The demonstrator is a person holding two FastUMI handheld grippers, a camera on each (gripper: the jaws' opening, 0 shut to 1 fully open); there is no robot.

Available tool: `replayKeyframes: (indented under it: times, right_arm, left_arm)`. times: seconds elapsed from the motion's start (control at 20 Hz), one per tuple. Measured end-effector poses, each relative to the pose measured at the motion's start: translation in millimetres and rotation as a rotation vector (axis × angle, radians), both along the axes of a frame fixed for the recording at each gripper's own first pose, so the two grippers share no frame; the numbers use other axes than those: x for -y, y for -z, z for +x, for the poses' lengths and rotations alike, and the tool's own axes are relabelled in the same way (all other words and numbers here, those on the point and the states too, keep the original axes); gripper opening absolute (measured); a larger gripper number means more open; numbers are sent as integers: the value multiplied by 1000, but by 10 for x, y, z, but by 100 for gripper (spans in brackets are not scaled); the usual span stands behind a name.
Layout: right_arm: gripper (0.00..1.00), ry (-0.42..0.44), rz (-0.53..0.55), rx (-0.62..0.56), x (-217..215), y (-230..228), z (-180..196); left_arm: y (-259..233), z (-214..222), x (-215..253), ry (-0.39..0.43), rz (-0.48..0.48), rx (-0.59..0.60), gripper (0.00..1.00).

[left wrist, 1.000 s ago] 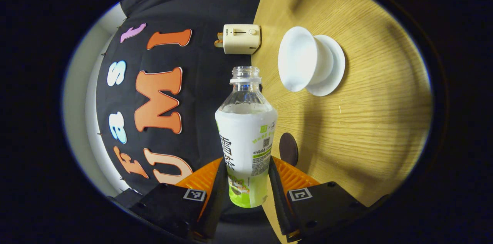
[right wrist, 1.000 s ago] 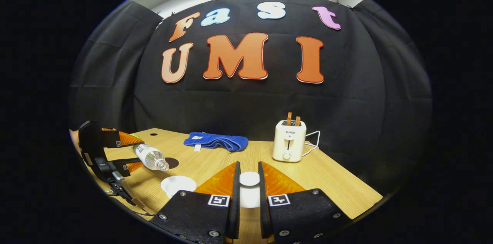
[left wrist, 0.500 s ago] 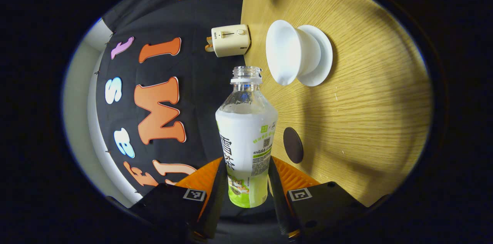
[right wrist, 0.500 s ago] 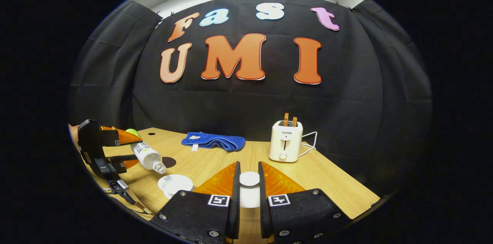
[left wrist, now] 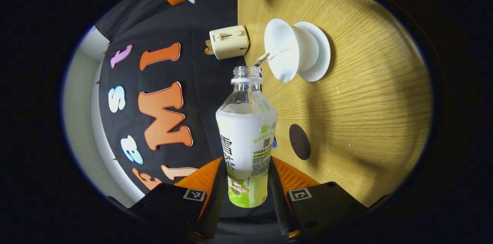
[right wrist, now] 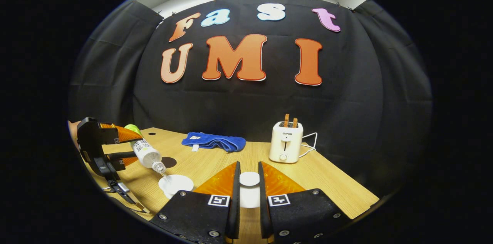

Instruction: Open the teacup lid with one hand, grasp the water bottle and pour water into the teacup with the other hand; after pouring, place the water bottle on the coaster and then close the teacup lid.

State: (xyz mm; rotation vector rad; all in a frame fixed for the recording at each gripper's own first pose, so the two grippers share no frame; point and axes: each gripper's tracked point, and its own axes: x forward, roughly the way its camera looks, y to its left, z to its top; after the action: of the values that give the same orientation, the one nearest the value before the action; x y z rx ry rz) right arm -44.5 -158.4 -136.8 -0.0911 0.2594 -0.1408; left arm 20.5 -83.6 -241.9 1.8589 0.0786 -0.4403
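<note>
Water bottle [left wrist: 246,136] sits center frame in the left gripper view, uncapped, clamped low on its labelled body between both fingers of the left gripper [left wrist: 246,182]. Thin stream of water leaves the bottle mouth toward the white teacup [left wrist: 285,49], upper center, which stands on a white saucer [left wrist: 319,57]. View is rolled sideways, so the wooden table [left wrist: 366,101] fills the right half and the black cloth wall the left. Dark round coaster [left wrist: 299,141] lies bare on the wood, lower center, just right of the bottle, apart from the cup. Cream toaster [left wrist: 228,41] sits at the table's far edge, just left of the cup in the frame.

Right gripper view: right gripper [right wrist: 248,194], bottom center, is closed on the white teacup lid [right wrist: 249,179], both fingers pressing its sides, lid raised off the table. Lower left, the left gripper [right wrist: 115,147] tips the water bottle [right wrist: 146,155] neck-down over the teacup [right wrist: 175,184]. Coaster [right wrist: 168,162] shows just behind the bottle neck. Blue towel [right wrist: 213,141] is bunched at the back of the table [right wrist: 327,182], center left; toaster [right wrist: 285,142] with a white cord stands center right. Black cloth wall runs behind the table, pale wall strip above it.
</note>
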Motion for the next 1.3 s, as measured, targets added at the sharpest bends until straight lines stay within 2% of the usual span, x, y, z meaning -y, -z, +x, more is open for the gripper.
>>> replayKeyframes:
  times: [1.3]
  right_arm:
    - [22, -20, -9, -7, -40, 5, 4]
  left_arm:
    - [-249, 42, 88, 85, 135, 87, 63]
